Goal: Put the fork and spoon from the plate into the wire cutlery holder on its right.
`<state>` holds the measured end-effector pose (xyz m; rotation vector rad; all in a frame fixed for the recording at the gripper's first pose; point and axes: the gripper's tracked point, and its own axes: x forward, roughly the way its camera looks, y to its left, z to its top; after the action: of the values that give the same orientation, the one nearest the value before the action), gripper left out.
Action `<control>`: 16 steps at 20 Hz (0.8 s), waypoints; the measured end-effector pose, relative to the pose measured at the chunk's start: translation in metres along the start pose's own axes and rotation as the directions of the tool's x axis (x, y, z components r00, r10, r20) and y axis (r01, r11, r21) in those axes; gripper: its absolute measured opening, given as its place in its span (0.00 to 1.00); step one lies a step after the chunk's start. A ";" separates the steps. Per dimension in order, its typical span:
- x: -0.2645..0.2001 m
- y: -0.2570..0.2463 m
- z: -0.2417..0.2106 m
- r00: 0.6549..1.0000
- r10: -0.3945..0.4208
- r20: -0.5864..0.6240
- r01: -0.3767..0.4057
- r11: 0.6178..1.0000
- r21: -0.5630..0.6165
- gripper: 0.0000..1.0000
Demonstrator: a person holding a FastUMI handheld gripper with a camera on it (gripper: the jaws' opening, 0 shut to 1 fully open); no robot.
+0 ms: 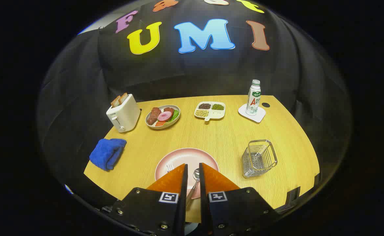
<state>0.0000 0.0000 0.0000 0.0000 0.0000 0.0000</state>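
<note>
1. The tool (193,170) is hovering low over the near edge of the pink plate (187,155); its fingers are standing close together with a narrow gap between them, clamping nothing that I can make out.
2. The spoon (195,175) is lying on the plate, its bowl showing in the gap just ahead of the fingertips and its handle running back between the fingers. Whether they are touching it, I cannot tell.
3. The fork (170,167) is resting on the plate just left of the spoon; only its tines are peeking past the left finger.
4. The wire cutlery holder (259,159) is standing upright to the right of the plate, apart from it, looking empty.
5. Judgement: the task is only starting. Neither utensil is in the holder; both are waiting to be lifted and carried across, the spoon looking like the first candidate.
6. The desk (224,137) is a light wood-grain top. Sitting on it, beyond the plate: a white toaster (123,113) holding bread, a plate of food (163,116), a divided dish (210,109) of beans, and a bottle (253,97) on a white coaster. A blue cloth (107,153) is lying crumpled at the left.
7. Black cloth is draping the booth behind the desk.
</note>
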 end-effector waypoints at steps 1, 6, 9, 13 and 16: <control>0.001 -0.001 0.000 1.000 0.000 -0.002 0.000 1.000 0.001 0.19; 0.005 -0.003 0.000 1.000 -0.001 -0.010 0.001 1.000 0.007 0.19; 0.008 -0.003 0.000 1.000 0.000 -0.015 0.000 1.000 0.007 0.19; 0.012 -0.003 -0.003 1.000 0.001 -0.029 -0.001 1.000 0.012 0.19; 0.015 -0.004 -0.008 0.999 -0.001 -0.045 0.002 1.000 0.015 0.19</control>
<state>0.0146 -0.0040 -0.0078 0.0150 0.0448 -0.0013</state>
